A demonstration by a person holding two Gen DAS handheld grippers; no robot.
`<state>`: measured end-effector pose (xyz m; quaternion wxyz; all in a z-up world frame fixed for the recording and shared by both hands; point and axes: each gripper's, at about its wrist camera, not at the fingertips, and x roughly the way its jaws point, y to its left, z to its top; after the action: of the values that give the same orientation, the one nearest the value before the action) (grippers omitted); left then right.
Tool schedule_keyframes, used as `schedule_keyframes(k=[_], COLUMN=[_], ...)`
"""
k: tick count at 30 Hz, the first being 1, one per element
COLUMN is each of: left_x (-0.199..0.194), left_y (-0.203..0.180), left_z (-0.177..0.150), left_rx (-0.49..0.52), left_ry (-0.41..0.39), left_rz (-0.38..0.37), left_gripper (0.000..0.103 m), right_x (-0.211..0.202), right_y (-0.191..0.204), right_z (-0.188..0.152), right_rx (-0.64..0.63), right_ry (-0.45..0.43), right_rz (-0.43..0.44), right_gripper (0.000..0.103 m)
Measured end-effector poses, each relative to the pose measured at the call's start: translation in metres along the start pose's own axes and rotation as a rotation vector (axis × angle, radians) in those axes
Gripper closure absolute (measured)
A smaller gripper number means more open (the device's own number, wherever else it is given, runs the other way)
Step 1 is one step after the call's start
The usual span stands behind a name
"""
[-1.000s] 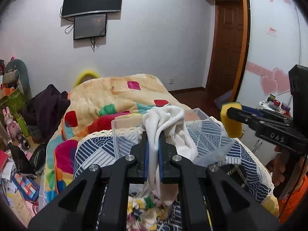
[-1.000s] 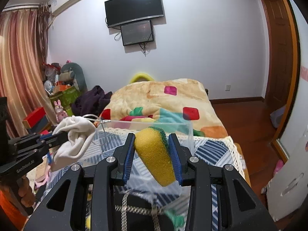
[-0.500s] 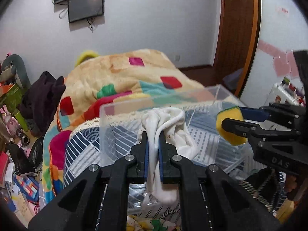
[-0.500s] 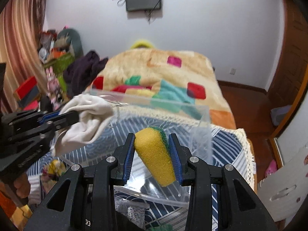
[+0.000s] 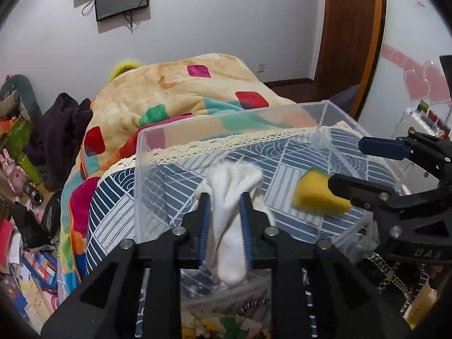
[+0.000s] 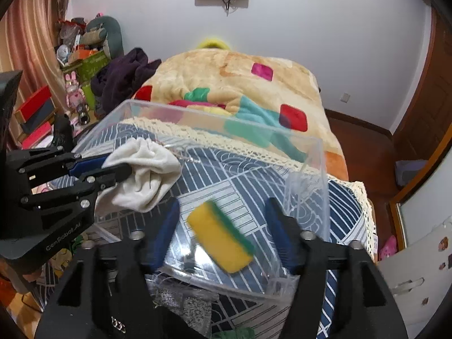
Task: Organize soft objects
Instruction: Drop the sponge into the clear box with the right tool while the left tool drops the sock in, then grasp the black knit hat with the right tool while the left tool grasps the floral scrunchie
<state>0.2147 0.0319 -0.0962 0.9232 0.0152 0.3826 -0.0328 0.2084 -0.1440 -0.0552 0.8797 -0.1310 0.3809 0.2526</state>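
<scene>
We note the left gripper (image 5: 224, 209) pinching the cloth (image 5: 230, 197) directly over the bin (image 5: 226, 121); the right gripper (image 6: 223, 220), spread, stands above the blurred sponge (image 6: 219, 238).

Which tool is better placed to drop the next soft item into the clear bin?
Left. The left tool holds the white cloth over the clear bin. The right tool is open; its yellow sponge is blurred, seemingly already falling.
</scene>
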Motion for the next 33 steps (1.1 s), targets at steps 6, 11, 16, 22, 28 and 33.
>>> schedule_keyframes(k=[6,11,16,22,28,33], left_x=[-0.035,-0.071,-0.09,-0.087,-0.07,-0.055], left_y=[0.002,0.004,0.004,0.001,0.004,0.011], left_z=[-0.005,-0.012,-0.032,-0.064,-0.095,-0.113], left_rx=[-0.005,-0.001,0.02,0.037,-0.007,-0.065], left_ry=[-0.063,-0.143,-0.158,-0.095,-0.014,0.027], left_rz=[-0.015,-0.01,0.011,0.019,-0.018,0.001], left_gripper=[0.048,0.032,0.022,0.018,0.018,0.018], right_x=[-0.026,-0.052,-0.073,-0.08,-0.065,-0.053], right_y=[-0.005,-0.003,0.004,0.013,0.024,0.033], right_z=[0.002,-0.001,-0.012,-0.035,-0.054,-0.072], right_rx=[0.038,0.039,0.033,0.033,0.048,0.04], right_ry=[-0.084,-0.173,-0.237,-0.253,-0.191,-0.153], right_rz=[0.002,-0.025,-0.043,-0.045,0.007,0.031], right_gripper=[0.028,0.021,0.02,0.012,0.01,0.01])
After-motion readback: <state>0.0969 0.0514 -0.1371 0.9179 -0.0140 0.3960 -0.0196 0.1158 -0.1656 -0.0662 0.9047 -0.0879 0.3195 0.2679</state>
